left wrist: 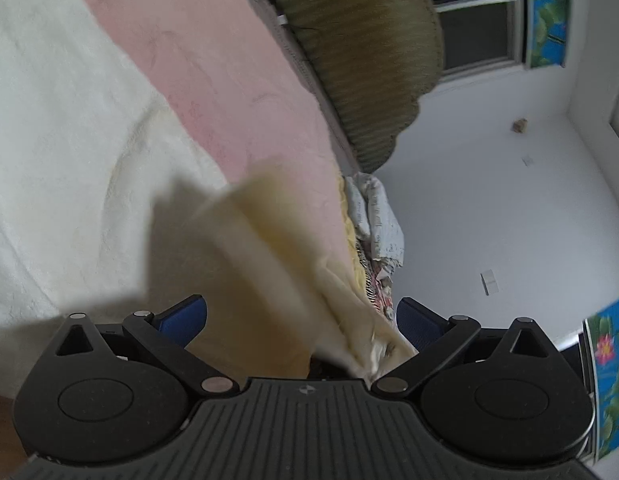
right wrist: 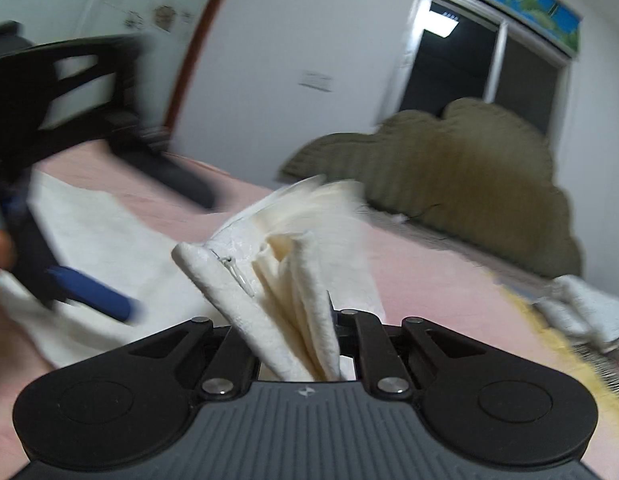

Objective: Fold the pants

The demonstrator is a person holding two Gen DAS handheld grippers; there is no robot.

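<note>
The white pants (left wrist: 61, 128) lie spread on the pink bed sheet (left wrist: 213, 64). In the left wrist view my left gripper (left wrist: 301, 320) has its blue fingers (left wrist: 185, 316) wide apart, and a cream fold of the pants (left wrist: 277, 264) lies loose between them. In the right wrist view my right gripper (right wrist: 297, 320) is shut on a bunched part of the pants (right wrist: 285, 280) with a zipper showing. The left gripper also shows in the right wrist view (right wrist: 89, 292), low over the flat pants (right wrist: 81, 232), blurred.
An olive-green scalloped headboard (right wrist: 461, 172) stands behind the bed, under a dark window (right wrist: 461, 64). Patterned bedding (left wrist: 373, 224) is bunched at the bed's edge. A black chair (right wrist: 49, 92) stands at the far side. White walls surround the bed.
</note>
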